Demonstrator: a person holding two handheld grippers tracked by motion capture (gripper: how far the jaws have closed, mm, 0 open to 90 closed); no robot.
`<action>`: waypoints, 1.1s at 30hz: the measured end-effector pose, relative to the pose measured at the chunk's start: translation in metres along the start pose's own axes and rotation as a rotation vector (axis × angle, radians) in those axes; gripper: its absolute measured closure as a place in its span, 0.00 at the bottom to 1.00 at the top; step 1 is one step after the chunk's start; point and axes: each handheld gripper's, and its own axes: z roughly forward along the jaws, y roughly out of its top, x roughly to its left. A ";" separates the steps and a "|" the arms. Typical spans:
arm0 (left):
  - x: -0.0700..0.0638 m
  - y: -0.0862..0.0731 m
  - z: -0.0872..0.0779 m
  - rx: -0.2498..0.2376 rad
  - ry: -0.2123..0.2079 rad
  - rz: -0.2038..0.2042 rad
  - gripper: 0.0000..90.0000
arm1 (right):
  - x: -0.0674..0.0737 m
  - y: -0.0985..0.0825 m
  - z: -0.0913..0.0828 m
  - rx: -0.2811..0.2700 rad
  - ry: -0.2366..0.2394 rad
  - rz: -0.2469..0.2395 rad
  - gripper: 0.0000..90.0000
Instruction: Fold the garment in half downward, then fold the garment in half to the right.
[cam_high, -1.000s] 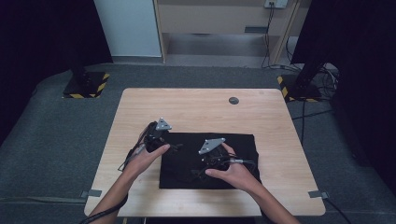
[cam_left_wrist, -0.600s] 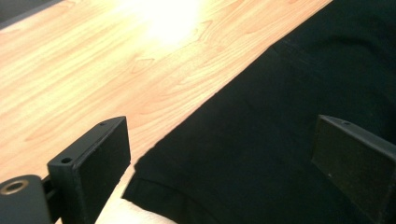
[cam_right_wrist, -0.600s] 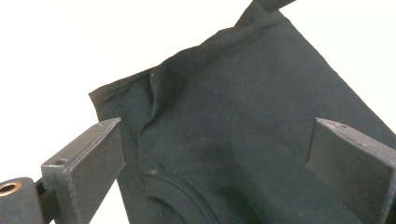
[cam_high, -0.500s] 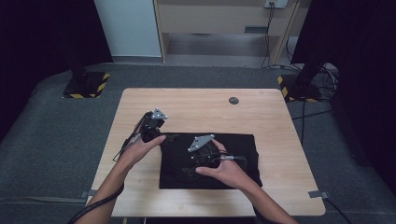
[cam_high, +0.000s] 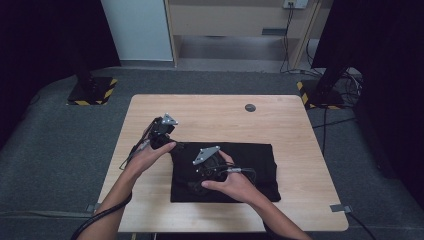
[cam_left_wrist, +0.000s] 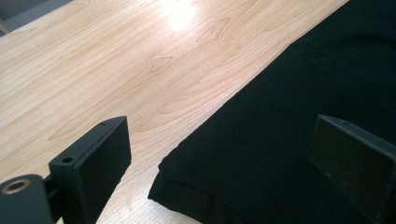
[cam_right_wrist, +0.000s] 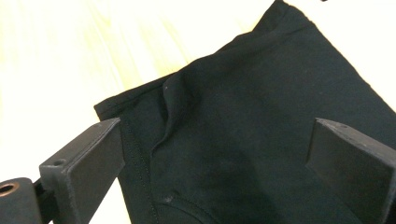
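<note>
We hold our left gripper (cam_high: 161, 131) at the far left corner of the black cloth (cam_high: 250, 167), and its jaws are spread wide with nothing between them. We think it sits there so it can bite that corner (cam_left_wrist: 161, 189). The cloth lies folded flat on the near half of the wooden table (cam_high: 290, 122). Our right gripper (cam_high: 200, 180) hovers over the cloth's near left part, jaws spread too, above a small wrinkle (cam_right_wrist: 173, 107), likely ready to grab that side.
</note>
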 end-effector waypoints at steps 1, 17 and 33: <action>0.000 0.000 0.001 0.001 0.001 0.000 0.05 | 0.000 0.000 0.002 0.004 0.002 -0.004 0.05; 0.012 -0.005 0.013 0.018 0.012 -0.016 0.06 | 0.014 -0.005 0.025 0.037 0.027 0.002 0.05; 0.030 -0.018 0.044 0.076 0.020 0.000 0.14 | 0.033 -0.003 0.040 0.043 0.065 -0.024 0.07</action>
